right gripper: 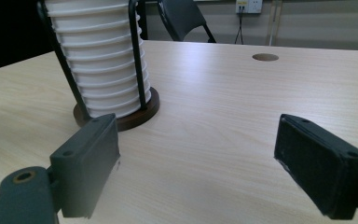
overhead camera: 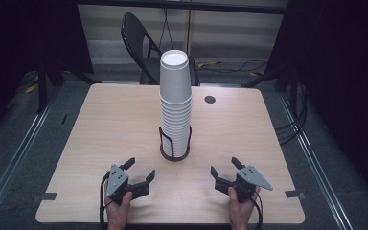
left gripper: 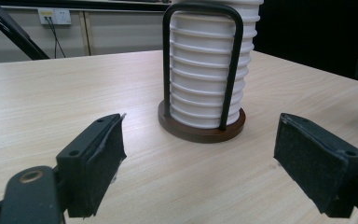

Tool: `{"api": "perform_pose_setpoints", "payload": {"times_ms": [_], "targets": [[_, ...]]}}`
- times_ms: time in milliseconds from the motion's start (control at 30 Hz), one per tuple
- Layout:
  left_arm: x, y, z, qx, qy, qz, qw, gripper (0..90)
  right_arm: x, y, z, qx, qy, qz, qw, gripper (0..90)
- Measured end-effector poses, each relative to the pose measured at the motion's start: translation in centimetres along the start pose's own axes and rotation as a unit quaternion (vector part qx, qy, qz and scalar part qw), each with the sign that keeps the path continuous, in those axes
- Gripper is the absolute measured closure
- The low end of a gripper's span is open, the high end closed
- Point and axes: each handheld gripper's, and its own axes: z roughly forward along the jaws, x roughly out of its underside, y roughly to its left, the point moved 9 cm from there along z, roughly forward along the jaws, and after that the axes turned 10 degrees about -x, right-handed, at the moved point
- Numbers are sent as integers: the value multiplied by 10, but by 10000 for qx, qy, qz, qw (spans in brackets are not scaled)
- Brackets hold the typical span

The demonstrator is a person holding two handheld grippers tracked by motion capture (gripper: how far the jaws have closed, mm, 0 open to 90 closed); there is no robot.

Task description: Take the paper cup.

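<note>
A tall stack of white paper cups (overhead camera: 175, 100) stands upside down in a holder with a dark round base (overhead camera: 175, 154) and black wire hoops, at the middle of the wooden table (overhead camera: 100, 124). My left gripper (overhead camera: 140, 169) rests near the front edge, left of the holder, jaws wide apart and empty. To the right of the holder my right gripper (overhead camera: 225, 166) lies the same way, open with nothing between its pads. The left gripper view has the cup stack (left gripper: 209, 65) ahead between the jaws; the right gripper view has the stack (right gripper: 100, 60) ahead at the left.
A black folding chair (overhead camera: 141, 45) stands behind the table's far edge. A round cable hole (overhead camera: 210, 99) sits in the tabletop at the back right of the stack. Tape marks (overhead camera: 45, 196) lie at the front corners. Dark floor and rails flank the table.
</note>
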Motion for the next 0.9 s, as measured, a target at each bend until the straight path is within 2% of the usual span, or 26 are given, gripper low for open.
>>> {"api": "perform_pose_setpoints", "payload": {"times_ms": [267, 400, 500, 733, 767, 900], "targets": [[0, 0, 0, 28, -17, -95, 9999, 159, 1, -1, 0, 35, 80, 62, 9999, 133], [0, 1, 0, 17, 18, -68, 10000, 159, 2, 1, 1, -86, 153, 83, 9998, 133], [0, 2, 0, -2, -15, -89, 10000, 159, -1, 5, 4, -234, 152, 195, 9994, 135], [-1, 1, -1, 36, -52, -86, 9999, 158, -10, 16, 8, -319, 133, 84, 9994, 160], [-1, 1, -1, 54, -44, -99, 9999, 158, -17, 21, 8, -406, 115, 35, 9991, 161], [-1, 2, -1, 67, -58, -116, 9999, 158, -29, 26, 9, -519, 54, -31, 9986, 165]]}}
